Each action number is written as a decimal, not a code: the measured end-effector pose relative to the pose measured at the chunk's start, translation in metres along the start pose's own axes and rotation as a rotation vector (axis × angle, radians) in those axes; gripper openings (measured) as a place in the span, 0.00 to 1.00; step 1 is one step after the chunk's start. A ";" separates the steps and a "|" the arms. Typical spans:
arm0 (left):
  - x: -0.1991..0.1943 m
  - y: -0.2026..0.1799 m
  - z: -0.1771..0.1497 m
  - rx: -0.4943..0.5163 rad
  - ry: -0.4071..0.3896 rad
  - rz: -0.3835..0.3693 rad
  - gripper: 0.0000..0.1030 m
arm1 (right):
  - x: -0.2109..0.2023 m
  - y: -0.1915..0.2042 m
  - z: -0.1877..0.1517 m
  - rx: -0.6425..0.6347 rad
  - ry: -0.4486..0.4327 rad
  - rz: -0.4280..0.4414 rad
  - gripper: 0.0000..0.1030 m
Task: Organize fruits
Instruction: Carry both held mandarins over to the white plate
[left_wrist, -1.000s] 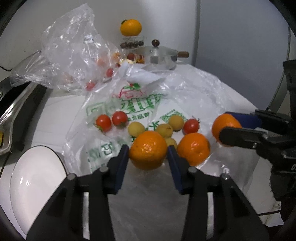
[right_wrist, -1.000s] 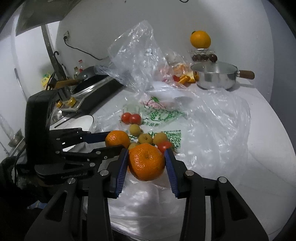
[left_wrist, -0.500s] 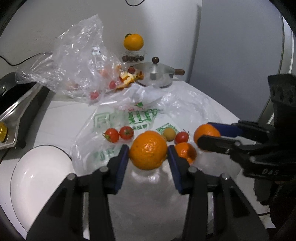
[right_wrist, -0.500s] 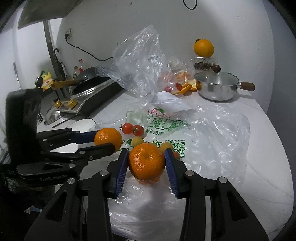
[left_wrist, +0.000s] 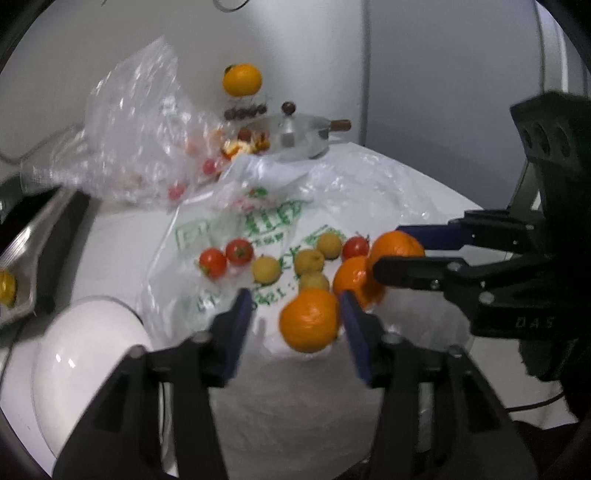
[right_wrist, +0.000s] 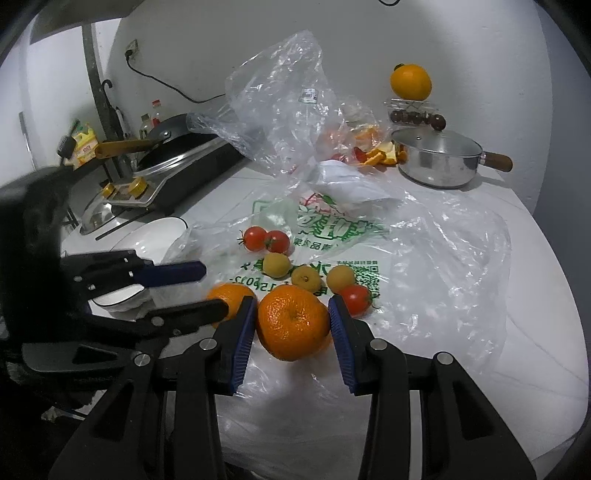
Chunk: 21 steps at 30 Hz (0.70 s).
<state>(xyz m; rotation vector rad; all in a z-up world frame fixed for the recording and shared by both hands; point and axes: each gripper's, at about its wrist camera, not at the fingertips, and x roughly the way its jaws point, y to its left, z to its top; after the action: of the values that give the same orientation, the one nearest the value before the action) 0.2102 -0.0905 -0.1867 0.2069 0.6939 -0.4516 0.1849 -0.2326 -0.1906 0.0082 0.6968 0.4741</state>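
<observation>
Now the left gripper (left_wrist: 295, 314) is opening, and its orange (left_wrist: 309, 319) sits loose between the jaws. Meanwhile the right gripper (right_wrist: 291, 325) squeezes another orange (right_wrist: 293, 326) above the plastic bag (right_wrist: 443, 258), near the table's front edge.

Tomatoes (right_wrist: 266, 239) lie on the bag (right_wrist: 424, 236), bowl (right_wrist: 147, 236) left, pot (right_wrist: 437, 162) behind.

Left tool (left_wrist: 295, 321) angled down, jaws opening, left pad clear of orange (left_wrist: 310, 319). Right tool (right_wrist: 291, 321) angled down, clamping second orange (right_wrist: 293, 321).
</observation>
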 end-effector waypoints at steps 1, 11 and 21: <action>0.002 -0.003 0.000 0.018 0.006 -0.005 0.52 | -0.001 -0.001 0.000 0.003 -0.002 -0.002 0.41; 0.034 -0.013 -0.006 0.024 0.108 -0.058 0.51 | -0.017 -0.011 -0.002 0.021 -0.030 -0.024 0.41; 0.016 -0.005 -0.012 -0.037 0.059 -0.094 0.44 | -0.023 -0.011 -0.001 0.021 -0.044 -0.036 0.41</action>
<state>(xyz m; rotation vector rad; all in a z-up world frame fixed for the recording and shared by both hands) 0.2116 -0.0963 -0.2064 0.1541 0.7715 -0.5238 0.1733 -0.2521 -0.1791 0.0251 0.6579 0.4307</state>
